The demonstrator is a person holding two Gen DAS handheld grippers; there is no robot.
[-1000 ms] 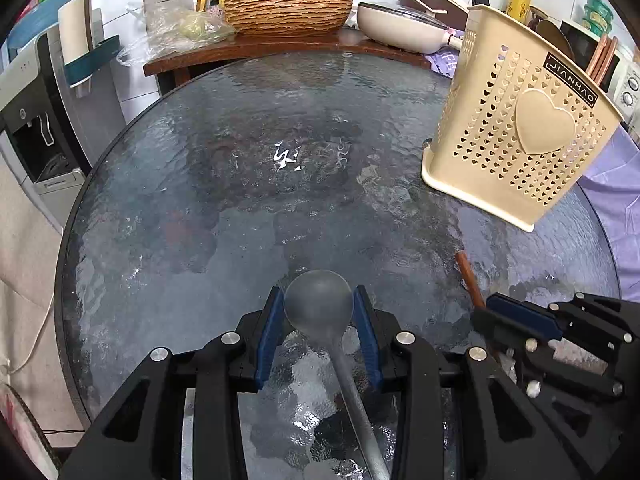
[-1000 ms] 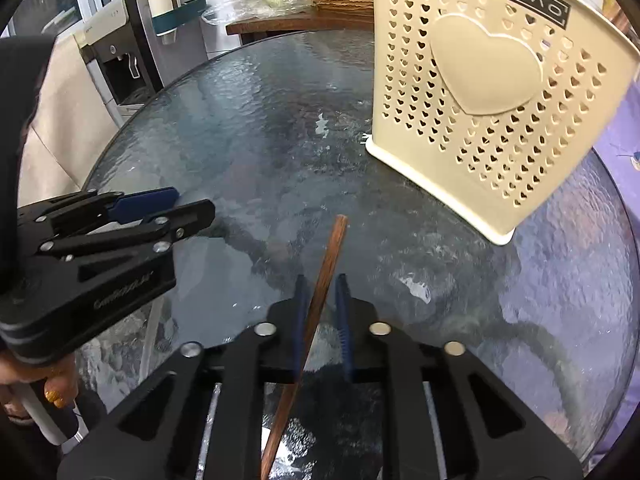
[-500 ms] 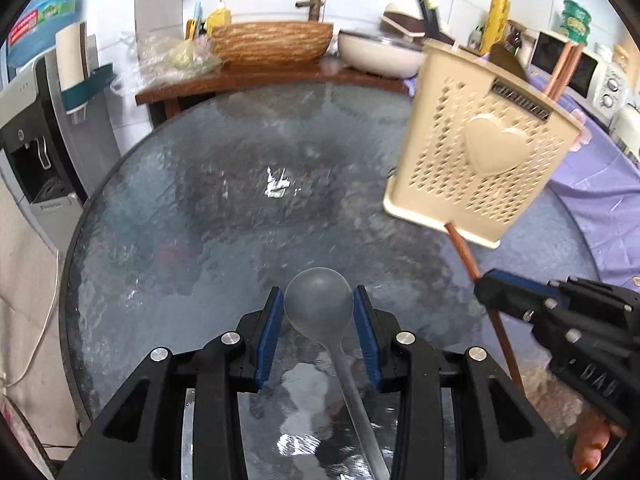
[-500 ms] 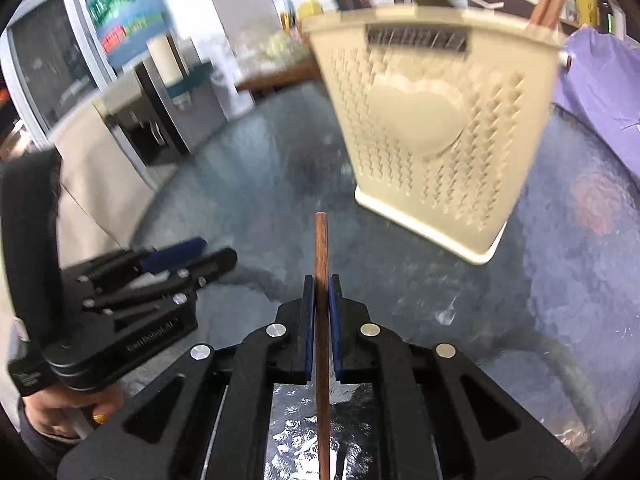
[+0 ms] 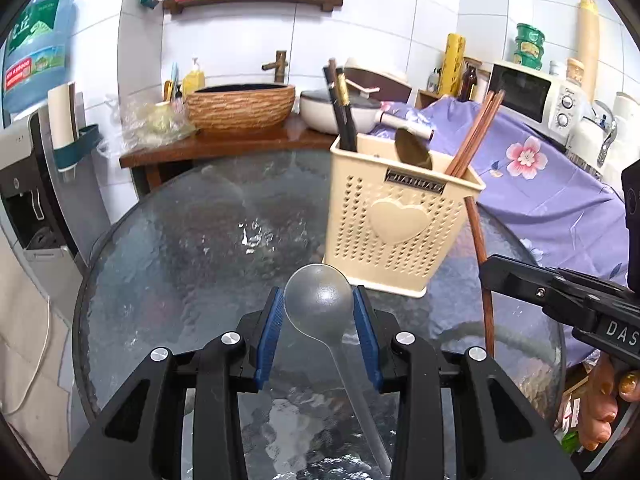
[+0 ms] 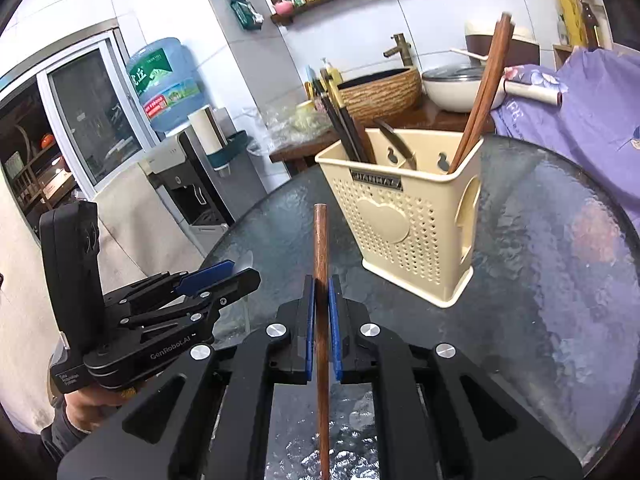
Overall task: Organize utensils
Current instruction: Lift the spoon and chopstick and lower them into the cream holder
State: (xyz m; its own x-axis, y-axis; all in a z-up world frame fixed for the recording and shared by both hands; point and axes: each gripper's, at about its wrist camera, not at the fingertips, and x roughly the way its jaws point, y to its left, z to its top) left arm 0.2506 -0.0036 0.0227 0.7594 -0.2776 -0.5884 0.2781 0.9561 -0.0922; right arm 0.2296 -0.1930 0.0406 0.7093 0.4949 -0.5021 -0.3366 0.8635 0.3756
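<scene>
My left gripper (image 5: 319, 304) is shut on a translucent grey spoon (image 5: 318, 298), bowl forward between the blue pads, handle running back under the jaws. A brown wooden chopstick (image 6: 321, 256) stands up through my right gripper (image 6: 321, 292), which is shut on it. Both are held above the round glass table (image 5: 180, 248). The cream perforated utensil holder (image 5: 396, 232) stands ahead on the table, with dark chopsticks, a spoon and brown chopsticks inside. In the left wrist view the right gripper (image 5: 486, 270) holds its chopstick (image 5: 480, 240) just right of the holder (image 6: 404, 220). The left gripper (image 6: 240, 276) shows at the right wrist view's left.
Behind the table a wooden counter (image 5: 224, 146) carries a woven basin (image 5: 240, 106) and a white pan (image 5: 324, 110). A purple flowered cloth (image 5: 552, 192) covers the right side, with a microwave (image 5: 536, 94) behind. A water dispenser (image 6: 180, 184) stands left.
Both grippers rose off the table with their utensils and tilted upward, so the holder's open top and the wall shelf came into view. The chopstick swung from slanted to upright in the right jaws.
</scene>
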